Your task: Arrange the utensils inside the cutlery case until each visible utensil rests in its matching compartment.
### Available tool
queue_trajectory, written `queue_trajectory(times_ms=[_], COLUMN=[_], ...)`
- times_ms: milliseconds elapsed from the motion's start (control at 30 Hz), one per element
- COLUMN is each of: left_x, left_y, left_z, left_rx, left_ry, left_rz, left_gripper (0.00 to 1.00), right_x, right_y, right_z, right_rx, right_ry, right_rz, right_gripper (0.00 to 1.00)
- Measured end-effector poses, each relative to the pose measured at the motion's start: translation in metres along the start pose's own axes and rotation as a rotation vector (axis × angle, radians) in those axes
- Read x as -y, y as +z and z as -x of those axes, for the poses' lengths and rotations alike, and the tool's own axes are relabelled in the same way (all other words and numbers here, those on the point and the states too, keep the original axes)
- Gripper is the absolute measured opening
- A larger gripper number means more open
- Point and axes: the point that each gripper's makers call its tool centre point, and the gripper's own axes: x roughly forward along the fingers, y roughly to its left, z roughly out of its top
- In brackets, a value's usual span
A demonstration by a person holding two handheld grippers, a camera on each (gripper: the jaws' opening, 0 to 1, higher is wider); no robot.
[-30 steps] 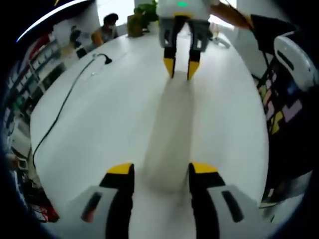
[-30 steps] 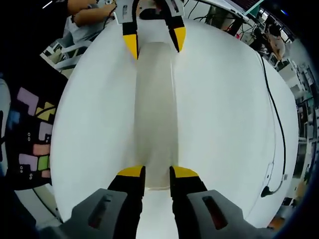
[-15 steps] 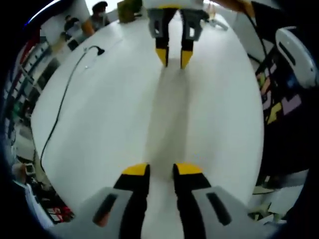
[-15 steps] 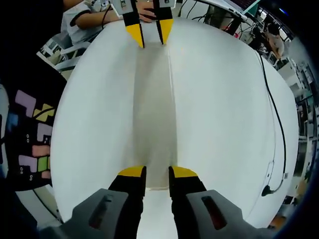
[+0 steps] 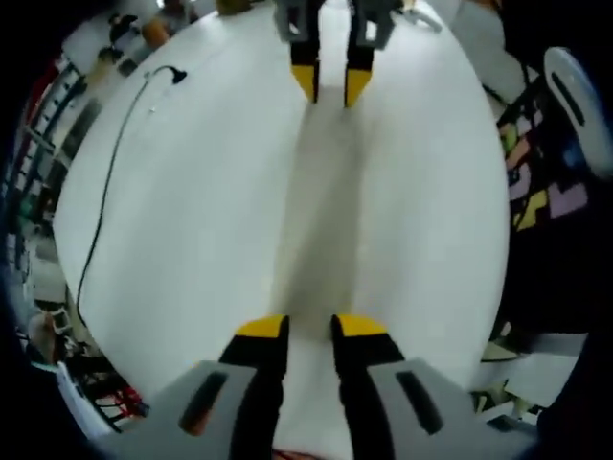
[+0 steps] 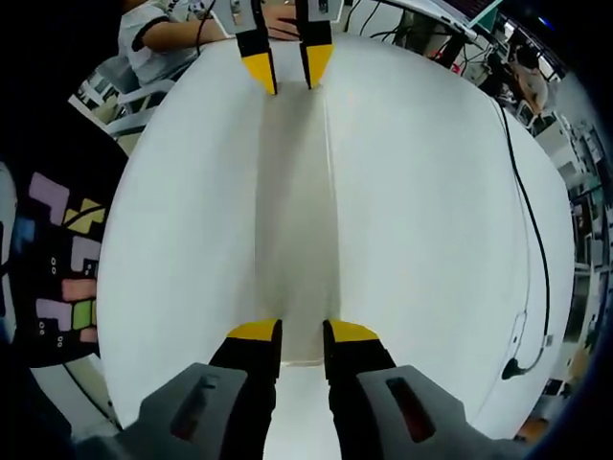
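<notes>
Since a second ago the left claw (image 5: 303,326) has narrowed onto the long white case (image 5: 321,220). Right claw (image 6: 289,332) grips its other end — both resting on the white surface (image 6: 431,211).

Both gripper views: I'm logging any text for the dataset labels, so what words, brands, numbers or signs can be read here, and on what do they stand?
None can be read.
The long white case on the white round table, held at its ends by both grippers, bears no visible lettering.
The dark mat with coloured block shapes shows patches, no letters.
Background shelves are too blurred to read.
</notes>
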Motion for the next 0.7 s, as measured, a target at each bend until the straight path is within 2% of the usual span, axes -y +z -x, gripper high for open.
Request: queue_trajectory(times_ms=[233,467,700], left_x=[-0.0009,-0.0016,-0.0017], left_y=[-0.0003,-0.0010,-0.0016], left_z=[-0.0012,-0.0030,-0.0032], left_rx=[-0.021,-0.097,-0.084], left_ry=[-0.020,-0.028,-0.041], left_rz=[0.000,-0.025,-0.018], left_gripper=[0.20,0.20,0.20], right_x=[0.0015,0.0026,0.0026], right_y=[0.0005,0.0008,0.0014], right_z=[0.0003,0.0003,0.0001], right_rx=[0.012,0.000,-0.002], right_ry=[0.001,0.003,0.002], right_rz=[-0.004,-0.003,0.000], right_gripper=[0.17,0.17,0.17])
